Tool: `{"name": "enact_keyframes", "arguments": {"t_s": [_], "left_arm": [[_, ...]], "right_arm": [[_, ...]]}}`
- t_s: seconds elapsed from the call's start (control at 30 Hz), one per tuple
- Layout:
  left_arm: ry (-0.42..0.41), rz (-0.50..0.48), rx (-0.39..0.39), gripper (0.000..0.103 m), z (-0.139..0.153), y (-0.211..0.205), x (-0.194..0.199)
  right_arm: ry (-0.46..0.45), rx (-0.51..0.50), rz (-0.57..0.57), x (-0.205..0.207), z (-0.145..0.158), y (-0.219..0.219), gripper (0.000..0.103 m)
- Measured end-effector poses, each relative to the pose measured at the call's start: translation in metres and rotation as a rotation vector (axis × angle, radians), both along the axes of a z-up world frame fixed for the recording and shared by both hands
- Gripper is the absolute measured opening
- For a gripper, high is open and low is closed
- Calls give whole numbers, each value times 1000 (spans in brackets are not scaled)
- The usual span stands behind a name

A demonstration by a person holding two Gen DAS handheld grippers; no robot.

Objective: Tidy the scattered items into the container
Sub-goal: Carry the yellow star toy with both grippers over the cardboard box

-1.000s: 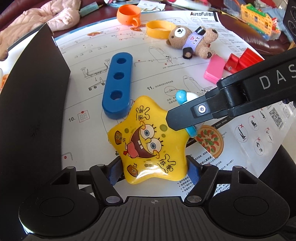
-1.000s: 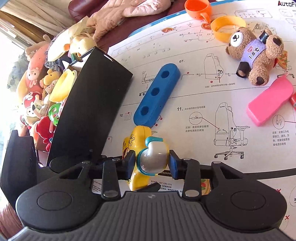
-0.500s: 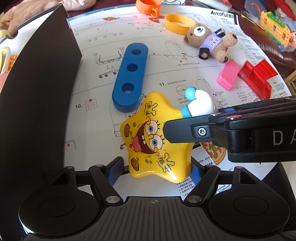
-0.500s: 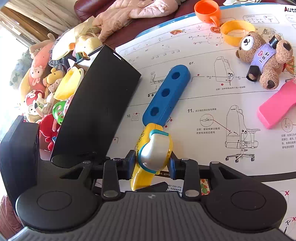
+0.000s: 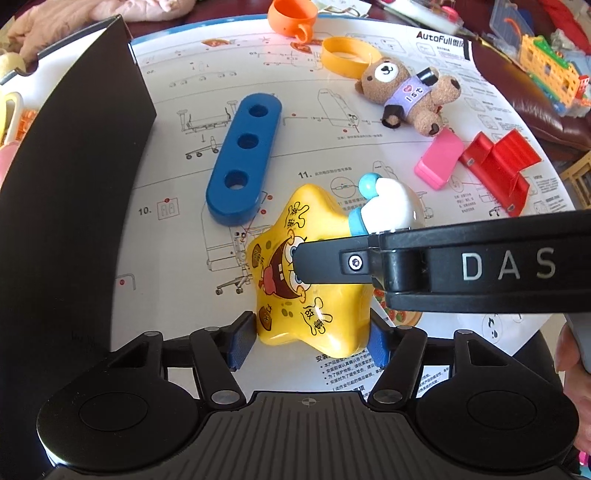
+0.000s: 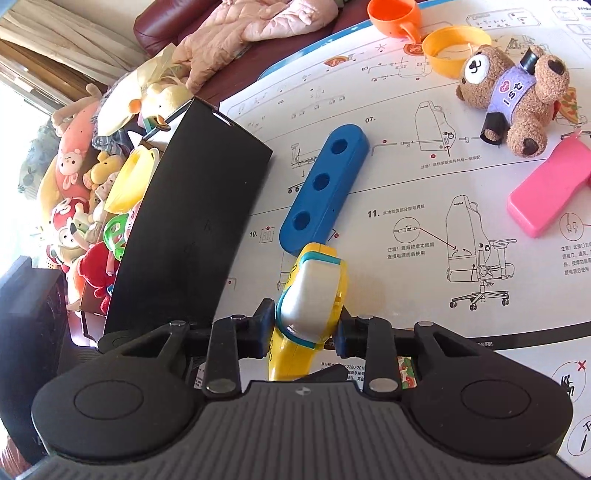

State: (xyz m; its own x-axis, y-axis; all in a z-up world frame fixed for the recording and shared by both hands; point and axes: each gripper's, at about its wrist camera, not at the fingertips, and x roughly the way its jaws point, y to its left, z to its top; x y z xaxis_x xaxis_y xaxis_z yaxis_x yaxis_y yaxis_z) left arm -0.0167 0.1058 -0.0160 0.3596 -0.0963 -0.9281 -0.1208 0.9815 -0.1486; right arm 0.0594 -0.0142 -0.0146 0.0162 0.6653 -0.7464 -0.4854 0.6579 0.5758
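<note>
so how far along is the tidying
Done: the black container already holds plush toys. In hand: both the left gripper and right gripper are closing on the yellow star-shaped cartoon toy. Left: blue three-hole block, brown teddy bear, pink block, red plastic piece, orange cup.
</note>
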Motion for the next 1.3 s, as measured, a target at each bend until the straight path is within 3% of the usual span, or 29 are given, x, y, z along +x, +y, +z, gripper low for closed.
{"name": "enact_keyframes", "arguments": {"t_s": [0.2, 0.33, 0.53, 0.83, 1.3], "left_arm": [[25, 48, -42, 66, 0, 4, 4], [24, 62, -15, 67, -1, -1, 9], [-2, 21, 53, 60, 1, -13, 14], [-15, 20, 66, 60, 1, -15, 13], [-88, 29, 75, 55, 22, -23, 1]], "right_arm": [[-30, 2, 11, -3, 3, 2, 33], [1, 13, -10, 0, -1, -3, 32], [8, 21, -27, 2, -1, -7, 32], [8, 20, -37, 1, -2, -8, 32], [-169, -38, 7, -22, 28, -2, 32]]}}
